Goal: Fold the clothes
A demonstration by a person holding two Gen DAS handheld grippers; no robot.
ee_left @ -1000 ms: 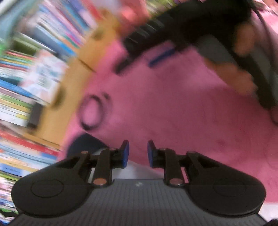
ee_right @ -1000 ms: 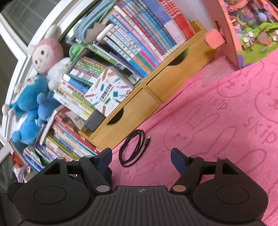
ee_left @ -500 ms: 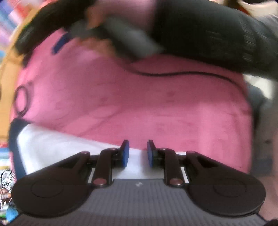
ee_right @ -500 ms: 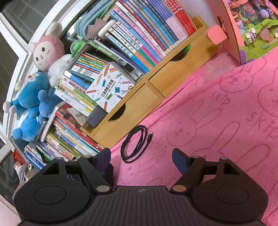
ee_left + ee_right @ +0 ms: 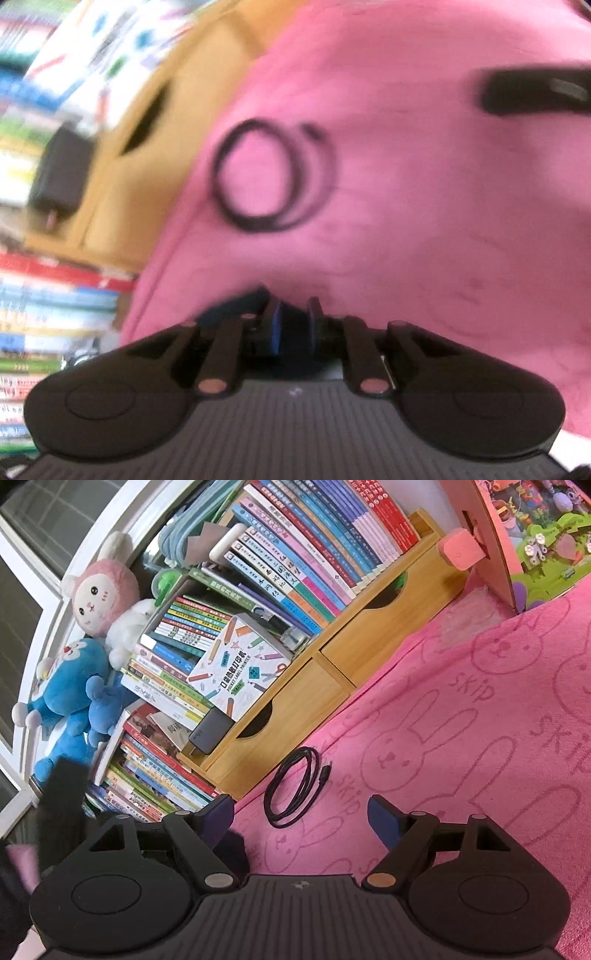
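Dark garment [image 5: 291, 332] (blurred), pinched between left tongs [image 5: 293, 325]

Your left gripper [image 5: 293, 326] is black, with 2 blue pads on the fingers, round copper-coloured pins on the linkage bars and a ribbed grey body. Your right gripper [image 5: 301, 814] is the same: black bars, dark blue pads [image 5: 382, 818], 2 round discs, a small white logo.
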